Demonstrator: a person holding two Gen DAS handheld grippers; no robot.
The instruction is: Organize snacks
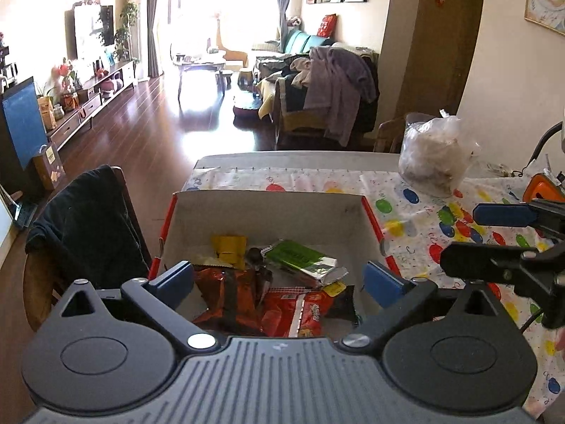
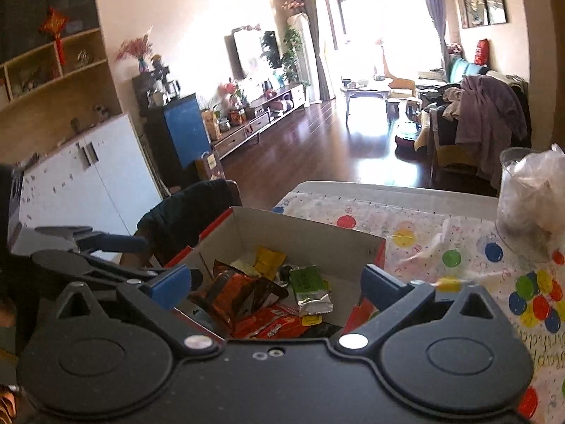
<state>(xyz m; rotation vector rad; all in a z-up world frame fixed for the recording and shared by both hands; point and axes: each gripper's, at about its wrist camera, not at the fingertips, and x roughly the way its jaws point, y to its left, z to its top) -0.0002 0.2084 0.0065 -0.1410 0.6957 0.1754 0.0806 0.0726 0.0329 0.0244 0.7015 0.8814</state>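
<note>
Hovering over the box [image 1: 268, 208], both the left gripper [image 1: 279, 279] and right gripper [image 2: 275, 282] were spread wide and empty, snacks [image 1: 293, 304] piled inside; best lift straight clear without clipping its walls.

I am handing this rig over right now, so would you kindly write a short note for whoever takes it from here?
Left gripper: open, nothing between its jaws, held above the near end of the cardboard box.
Right gripper: open and empty too, over the same box from the right.
In the box: orange-brown packet, red packet, green-and-silver packet, yellow packet and a small dark item I cannot identify.
Done: those snacks are gathered in the box on the balloon-print tablecloth.
Left: no loose snacks show on the cloth; a clear plastic bag stands at the far right, contents unclear. Check whether it belongs.
</note>
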